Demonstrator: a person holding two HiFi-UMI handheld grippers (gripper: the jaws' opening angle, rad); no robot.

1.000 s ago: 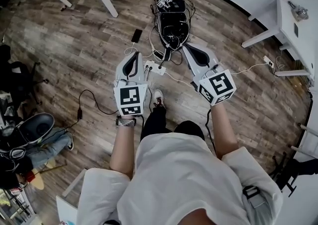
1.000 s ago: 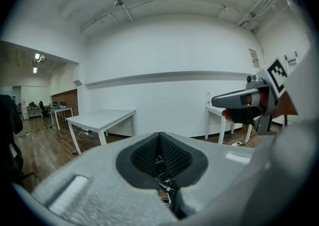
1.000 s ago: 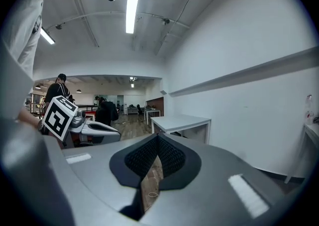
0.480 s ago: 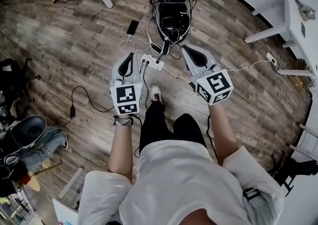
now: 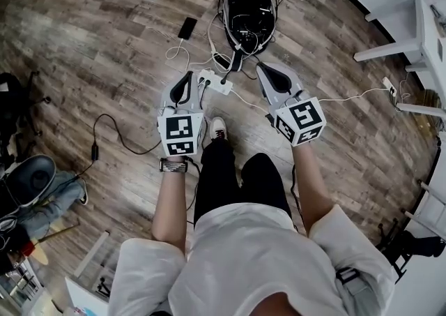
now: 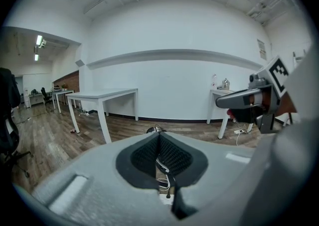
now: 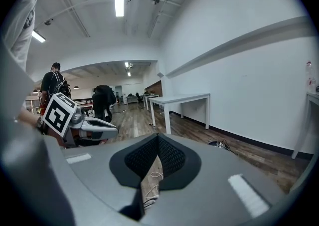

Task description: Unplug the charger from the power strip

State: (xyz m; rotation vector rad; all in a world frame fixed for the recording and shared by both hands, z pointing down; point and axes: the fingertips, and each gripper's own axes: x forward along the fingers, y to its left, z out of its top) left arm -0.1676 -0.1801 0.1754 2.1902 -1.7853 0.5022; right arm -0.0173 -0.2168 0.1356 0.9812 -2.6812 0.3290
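1. The left gripper [image 5: 187, 79] has its jaws closed together with nothing between them. In its own view the tips meet, and only floor and white cables show through the slot below them.
2. The right gripper [image 5: 265, 68] reads the same way: jaws together and empty.
3. Both point forward and a little downward ahead of the person, one on each side of the strip [image 5: 214, 85]. We judge this to be an approach stance that leaves one tool free to steady the strip while the other pulls.
4. The strip lies on the wood floor [image 5: 104, 56] between the two gripper tips, nearer the left one in the head view. We see no contact with either gripper.
5. The charger is seated in the strip, so the task's own step is not yet done. Two dark plugs stand in the strip, and a white lead runs from its near end toward a phone [image 5: 187, 28]. We judge that lead's plug to be the charger, but it is too small to confirm.
6. Beyond the strip sits a black bag [image 5: 247, 14] that trails more cables into it. These could snag or drag the strip during a pull.
7. Whichever gripper takes the plug must open its jaws first.
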